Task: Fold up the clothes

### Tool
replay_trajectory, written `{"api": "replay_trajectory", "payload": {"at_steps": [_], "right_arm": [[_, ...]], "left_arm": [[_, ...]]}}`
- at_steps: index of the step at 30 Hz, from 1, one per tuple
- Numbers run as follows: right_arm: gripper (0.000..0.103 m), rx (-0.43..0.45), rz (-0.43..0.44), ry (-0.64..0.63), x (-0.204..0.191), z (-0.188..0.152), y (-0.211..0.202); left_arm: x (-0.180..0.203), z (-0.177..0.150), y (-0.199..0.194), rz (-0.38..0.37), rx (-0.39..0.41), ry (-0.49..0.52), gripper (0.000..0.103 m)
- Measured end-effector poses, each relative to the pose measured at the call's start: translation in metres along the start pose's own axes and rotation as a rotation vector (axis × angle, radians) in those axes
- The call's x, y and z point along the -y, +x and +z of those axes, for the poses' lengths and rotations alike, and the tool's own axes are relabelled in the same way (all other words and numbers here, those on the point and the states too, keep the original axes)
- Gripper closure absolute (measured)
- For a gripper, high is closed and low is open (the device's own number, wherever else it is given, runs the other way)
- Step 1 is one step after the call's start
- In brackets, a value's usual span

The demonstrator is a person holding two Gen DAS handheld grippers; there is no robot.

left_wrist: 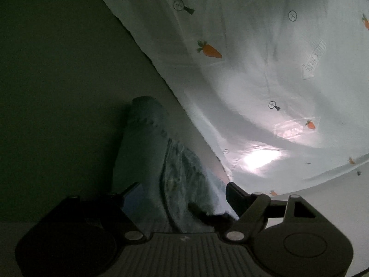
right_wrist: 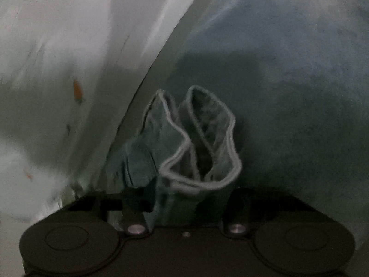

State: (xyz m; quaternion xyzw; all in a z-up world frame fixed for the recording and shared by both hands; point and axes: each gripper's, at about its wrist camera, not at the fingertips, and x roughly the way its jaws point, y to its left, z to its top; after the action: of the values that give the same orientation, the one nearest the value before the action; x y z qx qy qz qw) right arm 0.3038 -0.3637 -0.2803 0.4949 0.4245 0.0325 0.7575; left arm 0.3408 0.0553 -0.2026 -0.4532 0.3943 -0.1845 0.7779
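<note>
Right wrist view: the right gripper (right_wrist: pixel 184 198) is clamping a bunched teal cloth (right_wrist: pixel 196 143) between its jaws, fingertips hidden. Left gripper (left_wrist: pixel 182 191), jaws apart, is straddling teal fabric (left_wrist: pixel 143 143) beside the carrot-print sheet (left_wrist: pixel 253 69); contact unclear.

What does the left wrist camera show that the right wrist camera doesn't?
Only the left wrist view shows the sheet's prints clearly, carrots and small round symbols, and a bright glare patch.

Only the right wrist view shows the teal cloth's pale-edged hem bunched up between the right gripper fingers.

Both show the teal cloth lying beside the white patterned sheet, in dim light.
</note>
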Motion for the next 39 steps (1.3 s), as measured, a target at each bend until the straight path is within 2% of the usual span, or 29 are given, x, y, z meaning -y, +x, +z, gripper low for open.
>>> {"api": "replay_trajectory", "payload": {"at_steps": [1, 3, 7, 10, 12, 14, 17, 20, 21, 24, 26, 29, 32, 35, 36, 37, 39], "right_arm": [[0.077, -0.001, 0.001, 0.004, -0.001, 0.002, 0.001], [0.084, 0.008, 0.027, -0.09, -0.016, 0.002, -0.007], [0.086, 0.086, 0.138, -0.244, -0.052, 0.013, -0.045], [0.087, 0.125, 0.219, -0.283, -0.06, 0.049, -0.079], [0.087, 0.159, 0.215, -0.327, -0.057, 0.082, -0.105], [0.087, 0.193, 0.191, -0.378, -0.052, 0.115, -0.128], [0.086, 0.178, 0.064, -0.42, -0.013, 0.158, -0.144], [0.073, 0.082, -0.14, -0.357, 0.04, 0.183, -0.116], [0.062, 0.048, -0.208, -0.327, 0.059, 0.188, -0.102], [0.06, 0.084, -0.067, -0.265, 0.098, 0.185, -0.104], [0.06, 0.087, -0.037, -0.244, 0.101, 0.184, -0.103], [0.059, 0.07, -0.032, -0.242, 0.101, 0.19, -0.106], [0.053, 0.074, -0.05, -0.24, 0.108, 0.199, -0.126], [0.039, 0.139, -0.082, -0.269, 0.112, 0.199, -0.148], [0.027, 0.161, -0.102, -0.27, 0.114, 0.198, -0.159], [0.023, 0.184, -0.119, -0.265, 0.118, 0.196, -0.169], [0.024, 0.221, -0.118, -0.238, 0.128, 0.194, -0.192]], "left_arm": [[0.004, -0.005, -0.003, 0.013, 0.01, 0.015, 0.023], [0.013, -0.017, -0.009, 0.052, 0.037, 0.035, 0.023], [0.039, -0.037, -0.012, 0.136, 0.118, 0.081, 0.023], [0.069, -0.054, -0.009, 0.193, 0.189, 0.135, 0.023], [0.089, -0.066, -0.003, 0.223, 0.224, 0.164, 0.022], [0.104, -0.077, 0.009, 0.254, 0.245, 0.196, 0.018], [0.121, -0.092, 0.041, 0.342, 0.236, 0.24, 0.018], [0.131, -0.106, 0.075, 0.435, 0.206, 0.281, 0.018], [0.129, -0.111, 0.084, 0.467, 0.184, 0.291, 0.018], [0.126, -0.116, 0.11, 0.564, 0.122, 0.323, 0.018], [0.119, -0.115, 0.121, 0.611, 0.084, 0.334, 0.018], [0.114, -0.108, 0.135, 0.649, 0.028, 0.347, 0.018], [0.114, -0.102, 0.143, 0.668, -0.009, 0.382, 0.018], [0.117, -0.105, 0.147, 0.679, -0.035, 0.415, 0.018], [0.119, -0.107, 0.149, 0.682, -0.044, 0.426, 0.018], [0.12, -0.108, 0.15, 0.682, -0.05, 0.436, 0.018], [0.126, -0.114, 0.152, 0.681, -0.061, 0.464, 0.018]]}}
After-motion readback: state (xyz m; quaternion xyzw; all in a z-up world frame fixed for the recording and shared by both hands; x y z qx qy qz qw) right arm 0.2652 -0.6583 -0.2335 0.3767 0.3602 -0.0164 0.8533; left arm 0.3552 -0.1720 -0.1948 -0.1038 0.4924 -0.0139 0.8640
